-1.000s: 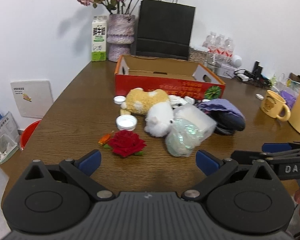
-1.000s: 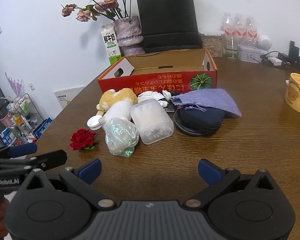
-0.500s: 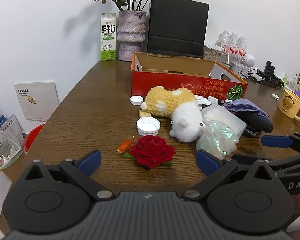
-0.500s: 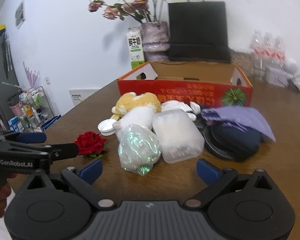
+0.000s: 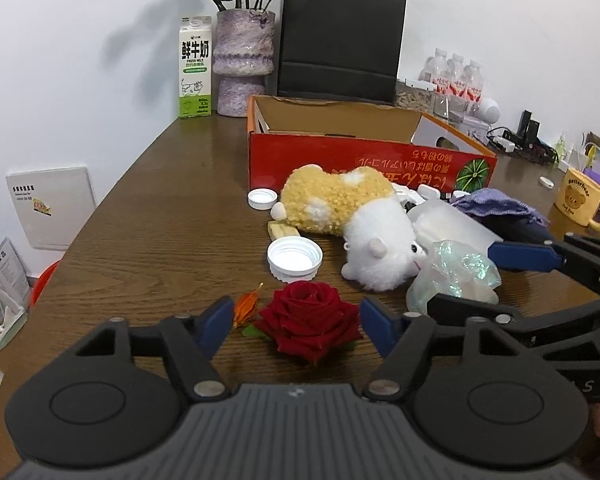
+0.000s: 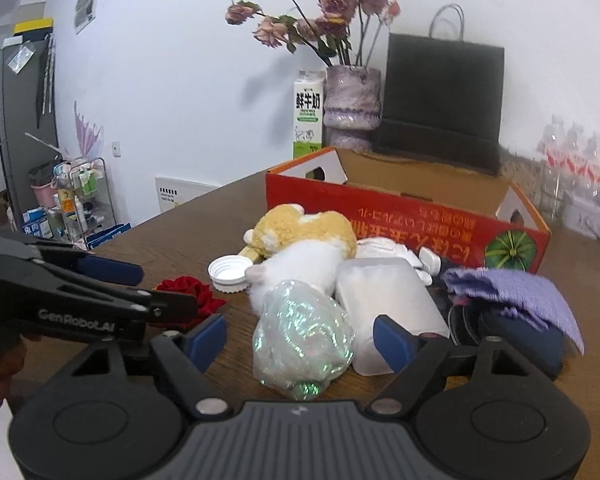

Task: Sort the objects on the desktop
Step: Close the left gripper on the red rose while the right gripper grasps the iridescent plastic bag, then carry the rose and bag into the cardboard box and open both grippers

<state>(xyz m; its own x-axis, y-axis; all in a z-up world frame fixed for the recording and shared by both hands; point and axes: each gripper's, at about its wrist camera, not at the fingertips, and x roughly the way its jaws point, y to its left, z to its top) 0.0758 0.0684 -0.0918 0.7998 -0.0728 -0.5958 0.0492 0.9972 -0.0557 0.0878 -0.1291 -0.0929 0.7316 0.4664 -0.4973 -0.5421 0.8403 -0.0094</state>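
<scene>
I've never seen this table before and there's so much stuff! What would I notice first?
Probably the red rose, lying right between the closing fingers of the left gripper. Next the crinkly shiny bag, between the right gripper's closing fingers, neither squeezed yet. Behind them a yellow and white plush toy lies in front of the big red cardboard box.
</scene>
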